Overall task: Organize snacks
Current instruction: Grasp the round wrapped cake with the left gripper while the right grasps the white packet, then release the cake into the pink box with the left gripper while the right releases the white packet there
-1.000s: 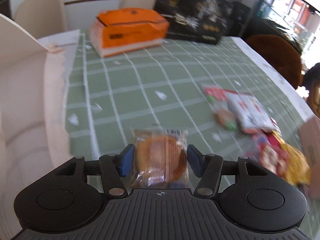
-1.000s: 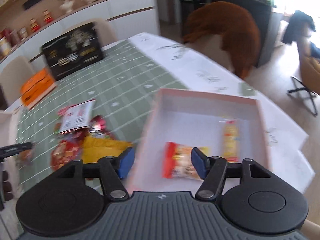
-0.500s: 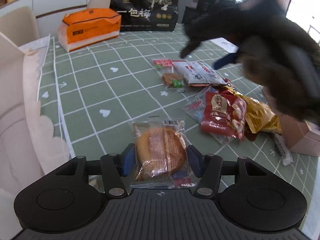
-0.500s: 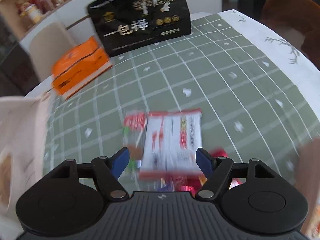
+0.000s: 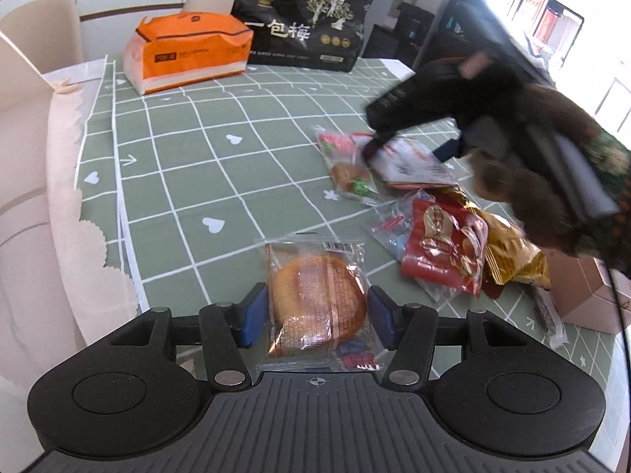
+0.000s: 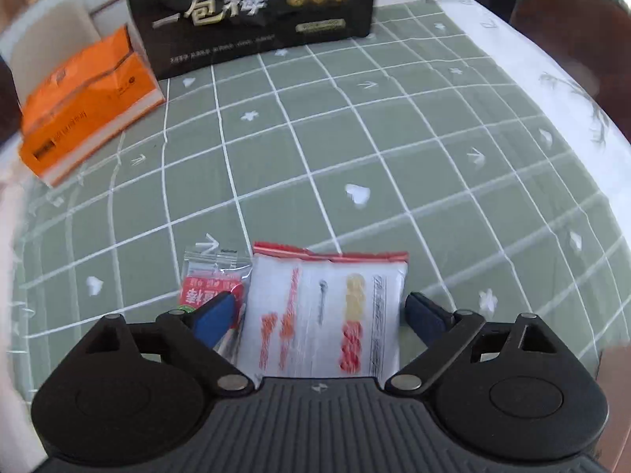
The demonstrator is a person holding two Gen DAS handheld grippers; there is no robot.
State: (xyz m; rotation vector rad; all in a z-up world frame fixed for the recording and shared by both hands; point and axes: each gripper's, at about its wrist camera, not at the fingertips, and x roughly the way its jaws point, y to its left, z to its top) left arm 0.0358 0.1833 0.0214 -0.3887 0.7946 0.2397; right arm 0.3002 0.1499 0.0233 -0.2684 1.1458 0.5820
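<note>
A round golden cake in a clear packet point(image 5: 315, 295) sits between the blue pads of my left gripper point(image 5: 316, 315), which is shut on it just above the green checked tablecloth point(image 5: 197, 149). My right gripper point(image 6: 323, 311) points down over a white packet with a red top edge point(image 6: 331, 295). Its jaws are opening and straddle the packet, with a gap showing at the right pad. A small clear packet with a red label point(image 6: 205, 283) lies under its left finger. In the left wrist view a brown furry sleeve point(image 5: 532, 197) holds that gripper over the snack pile.
An orange tissue pack point(image 5: 185, 51) and a tall black bag point(image 5: 303, 27) stand at the table's far side. A red packet point(image 5: 445, 244) and a gold one point(image 5: 512, 252) lie heaped at the right beside a pink box point(image 5: 587, 295). Another pale box point(image 5: 23, 197) fills the left edge.
My right gripper swung from over the pink box with two snacks in it across to the white packet and came down, jaws widening. The left gripper shifted a little, still holding the cake packet.
</note>
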